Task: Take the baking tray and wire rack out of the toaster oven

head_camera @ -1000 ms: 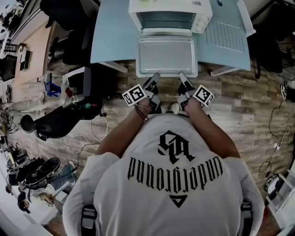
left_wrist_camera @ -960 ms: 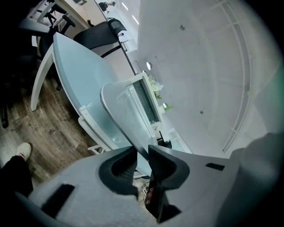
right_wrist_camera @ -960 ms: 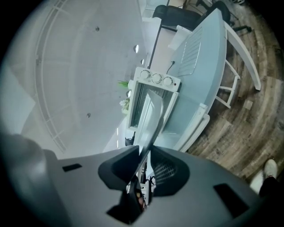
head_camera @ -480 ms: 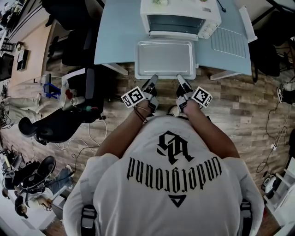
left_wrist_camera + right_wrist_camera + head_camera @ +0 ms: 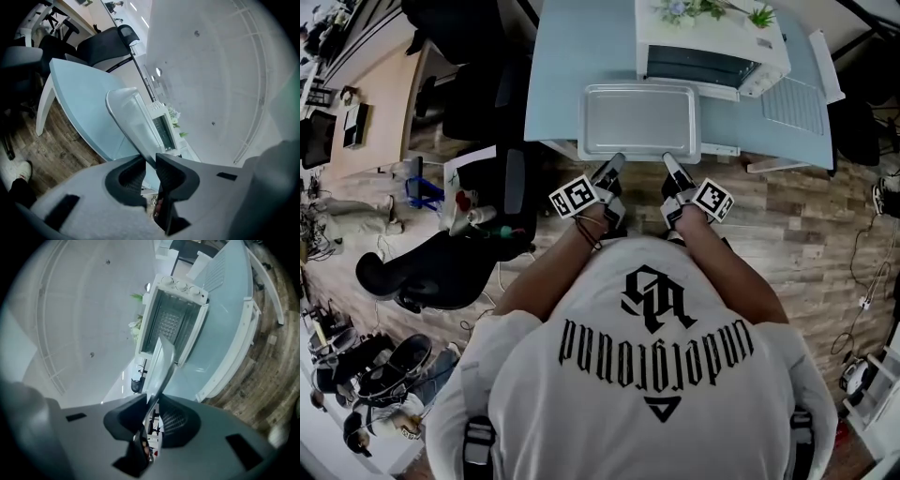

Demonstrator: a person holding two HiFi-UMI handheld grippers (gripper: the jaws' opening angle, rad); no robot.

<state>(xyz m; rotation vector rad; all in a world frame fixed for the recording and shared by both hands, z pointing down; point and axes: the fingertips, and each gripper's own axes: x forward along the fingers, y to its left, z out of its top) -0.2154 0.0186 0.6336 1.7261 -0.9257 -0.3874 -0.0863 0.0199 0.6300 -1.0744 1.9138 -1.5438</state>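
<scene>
Baking tray (image 5: pixel 639 120) is out of the oven. It is level and empty, and sits over the near part of the counter (image 5: pixel 572 66), with its near rim past the counter's near edge. It is just left of and in front of the toaster oven (image 5: pixel 712 47), and its far right corner is close to the oven front. From above I can't tell whether it touches the counter top.

Left gripper (image 5: pixel 614 167) has the tray's near rim towards the left corner. In the left gripper view the fingers (image 5: pixel 176 176) are clamped on the thin rim and the tray (image 5: pixel 133 124) runs away edge-on.

Right gripper (image 5: pixel 672 164) has the same rim towards the right corner. Its fingers (image 5: pixel 178 420) are pinched on the tray edge (image 5: pixel 161 366) in the same way.

The marker cubes (image 5: pixel 574 195) and (image 5: pixel 713 198) face up, outboard of each gripper.

The toaster oven is white and sits far right on the counter with its door open. The right gripper view looks straight into the cavity (image 5: pixel 173 319). A small plant (image 5: pixel 703 9) is on top of the oven.

The wire rack (image 5: pixel 797 101) lies flat on the counter to the right of the oven, well apart from the tray. It also shows in the right gripper view (image 5: pixel 216 268).

A black office chair (image 5: pixel 441 267) stands on the wood floor (image 5: pixel 825 216) at near left. The person's white printed T-shirt (image 5: pixel 656 347) fills the near field of the head view.
</scene>
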